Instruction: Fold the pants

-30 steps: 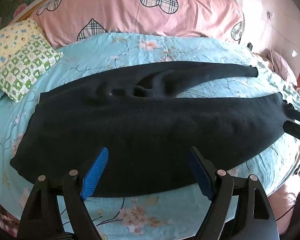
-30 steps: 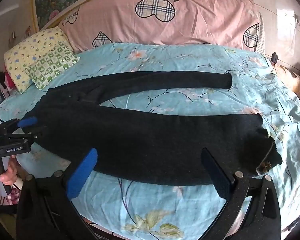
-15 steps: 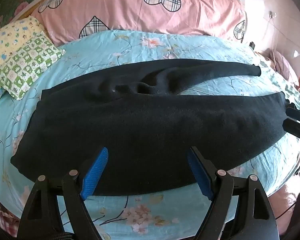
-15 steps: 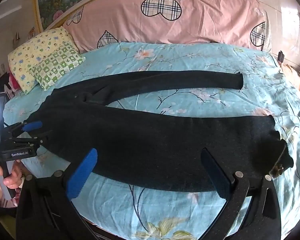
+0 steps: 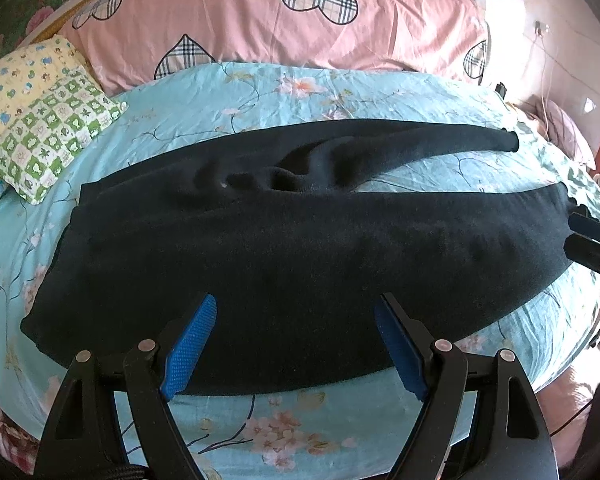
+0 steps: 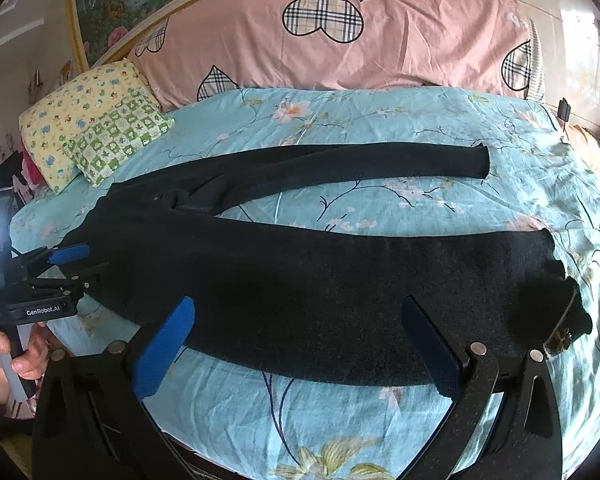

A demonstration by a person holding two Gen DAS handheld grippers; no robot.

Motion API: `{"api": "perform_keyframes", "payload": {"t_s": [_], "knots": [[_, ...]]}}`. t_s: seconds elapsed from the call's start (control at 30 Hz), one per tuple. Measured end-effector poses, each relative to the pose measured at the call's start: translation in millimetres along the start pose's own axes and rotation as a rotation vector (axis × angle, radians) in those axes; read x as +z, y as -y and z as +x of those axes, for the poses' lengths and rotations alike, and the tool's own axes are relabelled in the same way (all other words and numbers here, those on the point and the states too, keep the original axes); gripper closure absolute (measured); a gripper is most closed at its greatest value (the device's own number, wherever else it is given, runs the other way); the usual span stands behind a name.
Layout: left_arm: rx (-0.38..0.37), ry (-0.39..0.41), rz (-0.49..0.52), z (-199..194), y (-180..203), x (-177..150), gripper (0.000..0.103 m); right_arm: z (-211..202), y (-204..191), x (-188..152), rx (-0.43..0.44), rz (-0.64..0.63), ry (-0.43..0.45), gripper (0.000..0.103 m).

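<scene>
Black pants (image 5: 292,248) lie spread flat on the bed, waist at the left, both legs running right. The far leg (image 6: 340,164) lies apart from the near leg (image 6: 360,288), with bunched fabric at the crotch. My left gripper (image 5: 294,320) is open and empty above the near edge by the waist and hip. It also shows in the right wrist view (image 6: 70,264). My right gripper (image 6: 296,320) is open and empty above the near leg, close to its cuff (image 6: 556,312). It shows at the right edge of the left wrist view (image 5: 592,244).
The bed has a light blue floral sheet (image 6: 380,128). A pink bolster with plaid hearts (image 6: 340,36) lies along the headboard. A green checked pillow (image 5: 48,136) on a yellow one sits at the far left. The near bed edge runs just under both grippers.
Both grippers have drifted slightly back and up, so the pants sit a little lower and more in view. The pants have not moved. Both grippers stay open.
</scene>
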State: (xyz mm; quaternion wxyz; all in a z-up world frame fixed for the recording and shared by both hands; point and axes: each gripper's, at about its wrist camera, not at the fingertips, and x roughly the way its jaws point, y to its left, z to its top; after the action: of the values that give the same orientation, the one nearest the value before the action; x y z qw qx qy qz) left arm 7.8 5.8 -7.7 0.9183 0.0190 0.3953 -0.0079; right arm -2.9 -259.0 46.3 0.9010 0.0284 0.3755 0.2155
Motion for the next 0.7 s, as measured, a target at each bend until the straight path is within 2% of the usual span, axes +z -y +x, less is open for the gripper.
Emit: {"api": "perform_keyframes", "payload": {"t_s": [0.7], "knots": [[-0.056, -0.024, 0.004, 4.7, -0.9, 5.4, 0.021, 2.9, 3.9, 3.8, 0.016, 0.031, -0.002, 0.0]]}}
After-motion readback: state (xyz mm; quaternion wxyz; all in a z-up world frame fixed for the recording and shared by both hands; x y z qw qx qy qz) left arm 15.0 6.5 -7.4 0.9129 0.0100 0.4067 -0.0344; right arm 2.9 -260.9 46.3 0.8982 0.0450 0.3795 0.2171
